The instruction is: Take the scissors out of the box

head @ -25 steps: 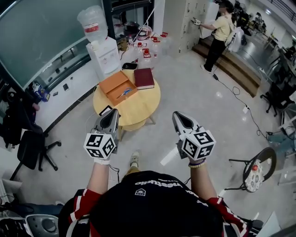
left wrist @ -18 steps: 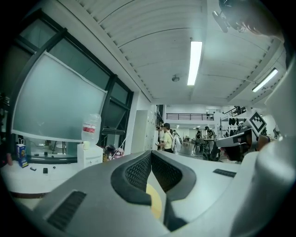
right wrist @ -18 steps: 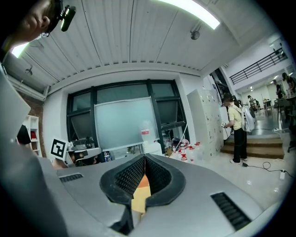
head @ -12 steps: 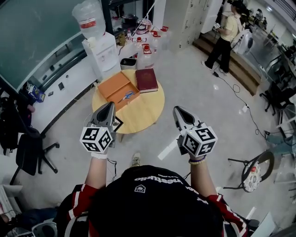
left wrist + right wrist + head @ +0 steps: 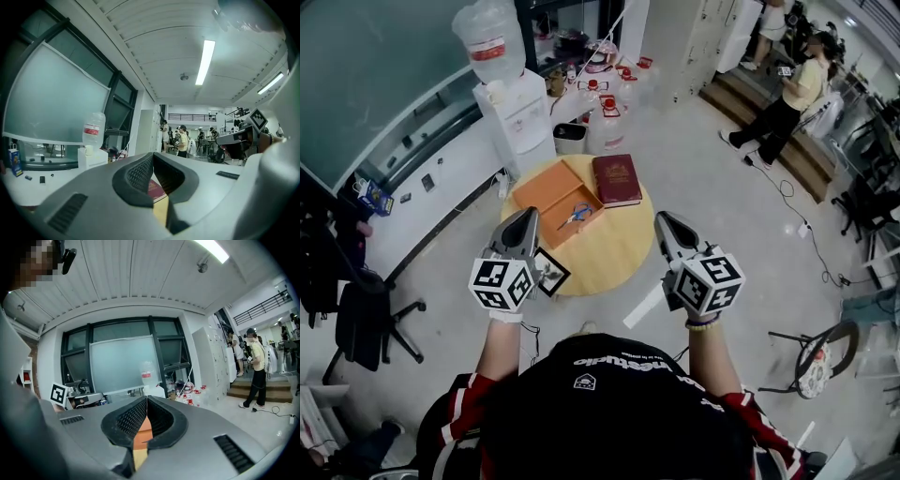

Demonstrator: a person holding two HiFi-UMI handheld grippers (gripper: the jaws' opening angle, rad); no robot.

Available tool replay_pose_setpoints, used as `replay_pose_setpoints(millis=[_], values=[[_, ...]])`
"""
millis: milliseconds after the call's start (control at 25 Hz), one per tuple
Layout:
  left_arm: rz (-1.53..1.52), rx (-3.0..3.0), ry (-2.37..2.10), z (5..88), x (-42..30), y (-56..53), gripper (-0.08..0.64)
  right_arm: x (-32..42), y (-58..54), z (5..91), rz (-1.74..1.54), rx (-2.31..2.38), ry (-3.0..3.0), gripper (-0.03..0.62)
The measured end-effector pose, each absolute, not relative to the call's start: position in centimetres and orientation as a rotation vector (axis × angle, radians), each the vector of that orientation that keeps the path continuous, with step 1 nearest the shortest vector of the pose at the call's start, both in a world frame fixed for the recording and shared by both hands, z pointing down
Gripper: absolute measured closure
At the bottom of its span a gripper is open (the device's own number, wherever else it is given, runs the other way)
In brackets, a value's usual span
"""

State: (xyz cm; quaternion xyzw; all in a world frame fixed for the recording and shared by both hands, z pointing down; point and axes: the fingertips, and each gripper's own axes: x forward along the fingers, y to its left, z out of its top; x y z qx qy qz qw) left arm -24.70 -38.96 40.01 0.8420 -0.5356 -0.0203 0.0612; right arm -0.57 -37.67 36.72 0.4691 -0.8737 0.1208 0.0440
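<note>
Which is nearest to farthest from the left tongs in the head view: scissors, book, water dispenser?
From the left tongs:
1. scissors, in the box, just ahead to the right
2. book, right of the box, at the far side of the table
3. water dispenser, past the table, by the wall

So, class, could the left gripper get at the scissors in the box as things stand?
Probably yes: the box lies open on the table, the scissors uncovered, nothing between them and the left gripper. Its jaws are shut, though, and must open first.
</note>
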Motion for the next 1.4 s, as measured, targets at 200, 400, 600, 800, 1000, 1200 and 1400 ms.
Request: replay_pose_setpoints(millis=[200,400,600,800,1000,1200,1400], values=[[-0.057,2.573,-1.582,40.3,-27.2,-42.0,0.541,-3.9,-40.4,36.9,0.409,1.440,-2.679,0.564],[-0.059,2.597,-1.556,40.8,-28.5,-44.0,0.541,-5.4,-41.7,37.3,0.394,1.470,-2.653,0.563],[-0.087,2.595,-1.545,41.7,-28.7,-45.0,0.541,-5.8,-42.5,37.2,0.376,1.478,-2.655,0.565],[-0.124,2.595,-1.531,41.6,-28.5,-45.7,0.541,-6.2,-43.4,37.1,0.392,1.475,-2.691,0.565],[-0.120,2.647,-1.488,40.9,-27.7,-45.7,0.540,-6.3,-43.5,36.7,0.372,1.470,-2.721,0.565],[-0.101,2.700,-1.467,40.1,-26.6,-46.4,0.537,-6.0,-43.8,36.8,0.392,1.458,-2.727,0.565],[-0.062,2.737,-1.422,40.3,-25.2,-47.1,0.440,-5.7,-43.8,37.1,0.385,1.456,-2.715,0.565]])
